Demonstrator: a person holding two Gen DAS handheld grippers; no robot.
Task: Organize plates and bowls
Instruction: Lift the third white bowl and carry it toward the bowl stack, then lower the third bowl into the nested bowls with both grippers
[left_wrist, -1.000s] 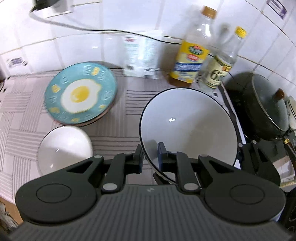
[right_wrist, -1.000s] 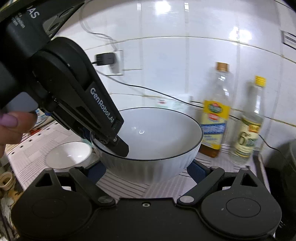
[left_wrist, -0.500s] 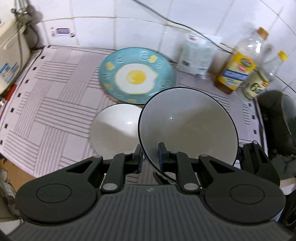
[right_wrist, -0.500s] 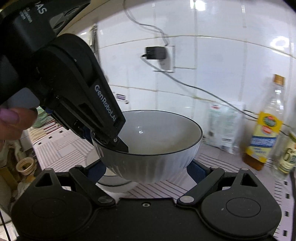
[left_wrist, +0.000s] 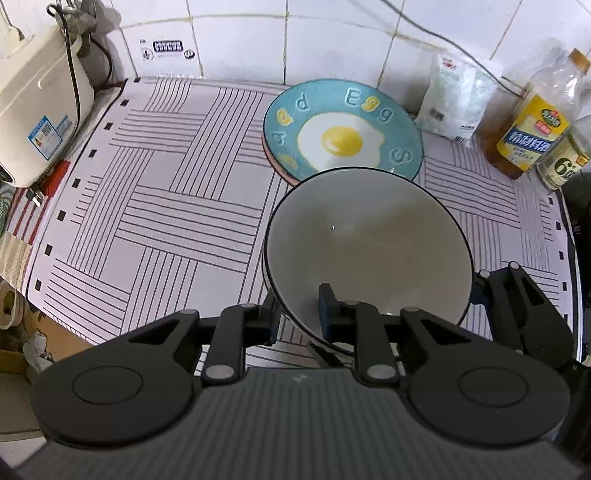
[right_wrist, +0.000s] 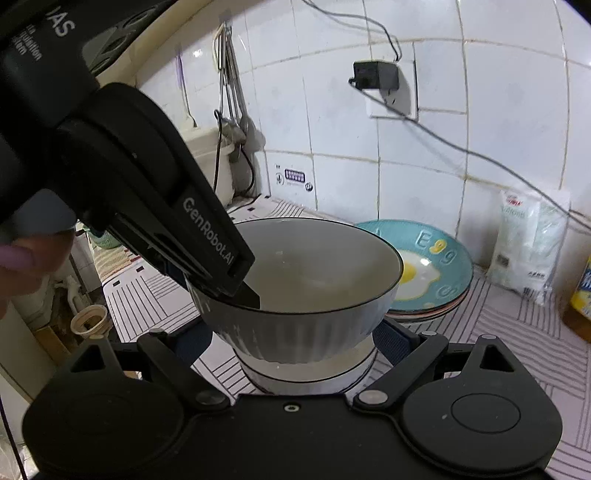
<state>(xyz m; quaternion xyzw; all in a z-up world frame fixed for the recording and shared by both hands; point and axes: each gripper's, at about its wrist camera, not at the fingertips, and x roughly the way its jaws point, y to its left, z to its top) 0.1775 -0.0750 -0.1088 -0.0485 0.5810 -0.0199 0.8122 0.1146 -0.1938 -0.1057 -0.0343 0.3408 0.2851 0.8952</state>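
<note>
A large white bowl with a black rim (left_wrist: 369, 240) is held by my left gripper (left_wrist: 299, 314), which is shut on its near rim. In the right wrist view this bowl (right_wrist: 306, 295) sits between my right gripper's (right_wrist: 291, 339) spread fingers, which flank its ribbed sides. A small white bowl (right_wrist: 314, 376) lies right under it on the mat; whether they touch I cannot tell. The left gripper's body (right_wrist: 147, 184) reaches in from the upper left. A blue fried-egg plate (left_wrist: 343, 136) lies on a stack behind the bowl.
A striped mat (left_wrist: 166, 206) covers the counter. A white rice cooker (left_wrist: 37, 110) stands at the left edge. A white bag (left_wrist: 454, 103) and two bottles (left_wrist: 528, 129) stand along the tiled wall at right. A dark pot edge (left_wrist: 580, 199) is far right.
The large bowl has moved left, held by my left gripper, and now hangs over the small white bowl, which it hides in the left wrist view. The right gripper followed along.
</note>
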